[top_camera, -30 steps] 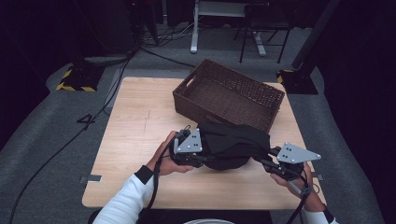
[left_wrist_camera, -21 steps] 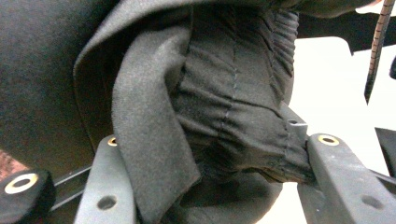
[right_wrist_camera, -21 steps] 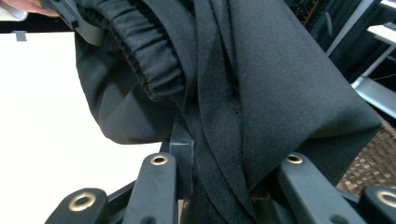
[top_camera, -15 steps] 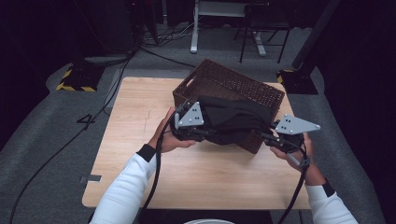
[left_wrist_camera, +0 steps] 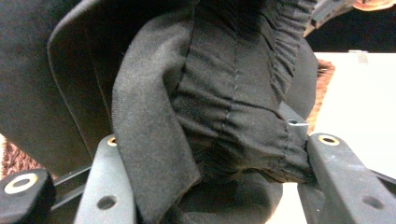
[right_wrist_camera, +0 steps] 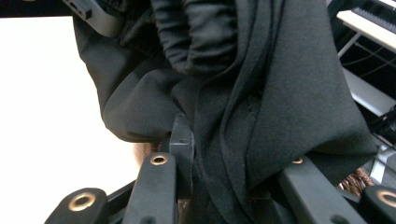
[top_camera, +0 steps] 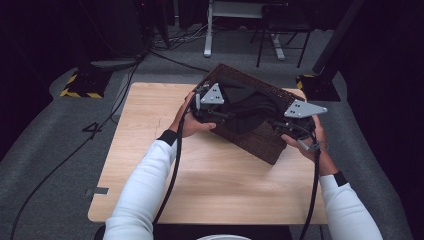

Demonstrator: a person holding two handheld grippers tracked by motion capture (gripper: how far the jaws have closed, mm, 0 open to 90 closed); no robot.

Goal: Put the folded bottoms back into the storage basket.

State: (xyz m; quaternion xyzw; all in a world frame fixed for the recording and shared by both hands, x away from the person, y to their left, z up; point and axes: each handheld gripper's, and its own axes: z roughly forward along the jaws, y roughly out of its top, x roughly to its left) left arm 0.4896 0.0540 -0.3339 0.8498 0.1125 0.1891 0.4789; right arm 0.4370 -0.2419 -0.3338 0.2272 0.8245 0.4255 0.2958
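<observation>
Black garment (top_camera: 248, 107), one, gripped by two tongs, left (top_camera: 216, 111), right (top_camera: 286, 126), over one wicker basket (top_camera: 260, 141).

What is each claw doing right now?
Left claw: closed on the black garment.
Right claw: closed on the black garment too, over the wicker basket.

Black gathered cloth (left_wrist_camera: 224, 93) bunched between the hand-held gripper (left_wrist_camera: 210, 158) jaws, pale table (left_wrist_camera: 359, 93) at right
</observation>
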